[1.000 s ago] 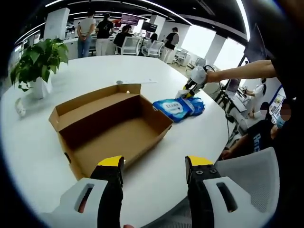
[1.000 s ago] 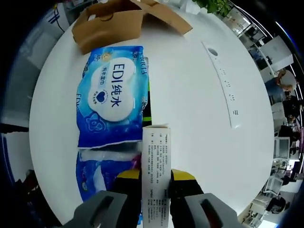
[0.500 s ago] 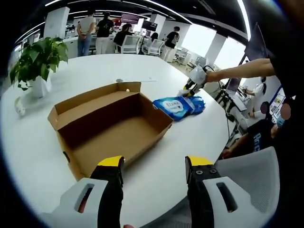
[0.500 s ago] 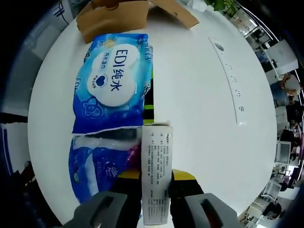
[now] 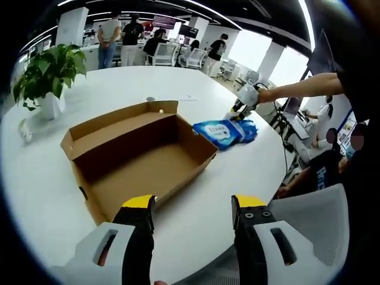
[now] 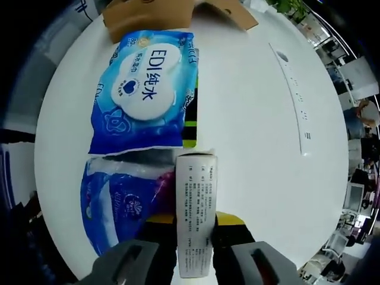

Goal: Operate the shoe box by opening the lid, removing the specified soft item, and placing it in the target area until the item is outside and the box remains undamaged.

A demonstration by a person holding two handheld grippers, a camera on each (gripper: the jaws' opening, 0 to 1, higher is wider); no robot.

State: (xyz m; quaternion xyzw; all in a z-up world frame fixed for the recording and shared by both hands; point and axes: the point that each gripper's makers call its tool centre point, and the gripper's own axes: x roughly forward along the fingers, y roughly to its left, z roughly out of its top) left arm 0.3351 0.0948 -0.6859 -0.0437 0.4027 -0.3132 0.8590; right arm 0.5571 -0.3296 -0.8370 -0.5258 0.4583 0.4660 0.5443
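Observation:
The cardboard shoe box point(image 5: 142, 157) lies open and empty on the white round table point(image 5: 237, 178), its lid folded back to the left. Just right of it lie two blue soft wipes packs point(image 5: 225, 132). My left gripper point(image 5: 193, 205) hovers open before the box's near end, nothing between its jaws. My right gripper point(image 6: 195, 218) is shut on a narrow white printed carton point(image 6: 196, 208), held over the table beside the packs. One pack point(image 6: 145, 95) has a white label; the other point(image 6: 122, 202) lies nearer, by the carton. A green-and-black item point(image 6: 190, 122) peeks out beneath them.
A potted plant point(image 5: 47, 74) stands at the table's far left. A long white strip point(image 6: 294, 101) lies on the table right of the packs. A grey chair point(image 5: 314, 219) sits by the near table edge. Several people stand in the background.
The right gripper view has shifted slightly, bringing more of the nearer blue pack into sight; the carton stays gripped. The left view is nearly unchanged.

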